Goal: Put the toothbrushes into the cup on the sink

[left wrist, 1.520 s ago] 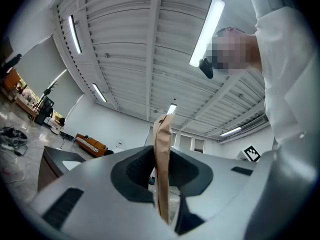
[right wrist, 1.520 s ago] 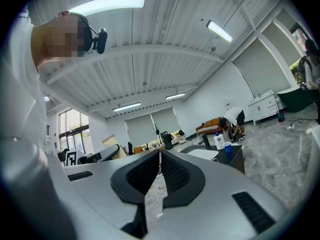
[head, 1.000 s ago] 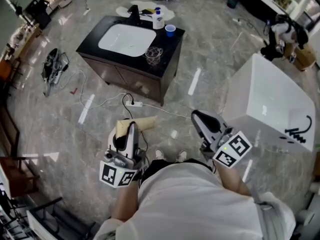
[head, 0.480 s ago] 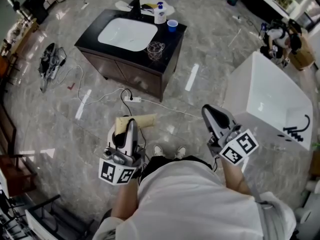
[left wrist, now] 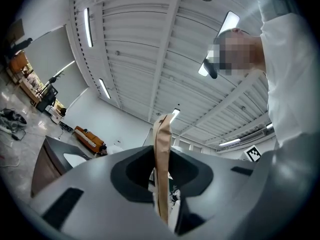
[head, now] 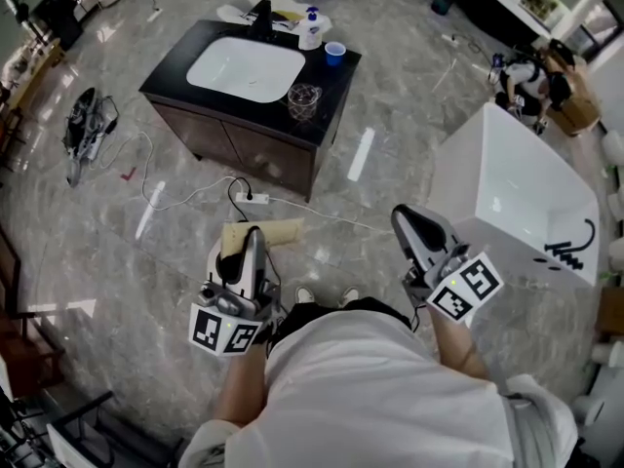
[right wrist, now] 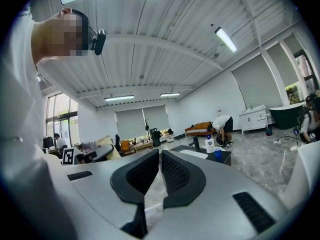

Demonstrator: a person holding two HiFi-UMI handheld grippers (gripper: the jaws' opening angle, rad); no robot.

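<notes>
A black vanity top with a white sink [head: 246, 69] stands far ahead across the floor. On its right edge are a blue cup [head: 334, 54] and a clear glass cup [head: 303, 100]. My left gripper [head: 252, 247] is held low near my body, shut on a flat tan toothbrush pack [head: 278, 232]. In the left gripper view the pack [left wrist: 161, 134] stands edge-on between the jaws of the left gripper [left wrist: 161, 156]. My right gripper [head: 405, 220] points forward with its jaws nearly together. Crinkled clear plastic wrapper [right wrist: 152, 194] sits in the gap of the right gripper [right wrist: 159, 159]. No toothbrush itself shows.
A white soap bottle [head: 310, 29] stands behind the blue cup. A white bathtub [head: 517, 193] is on the right. A power strip with cables [head: 246, 199] lies on the marble floor before the vanity, a dark bag [head: 83, 130] at left. A person [right wrist: 220, 124] bends down beyond the sink.
My right gripper has shifted a little to the right. The left gripper keeps its hold on the tan pack. The view has drifted slightly toward the vanity.
</notes>
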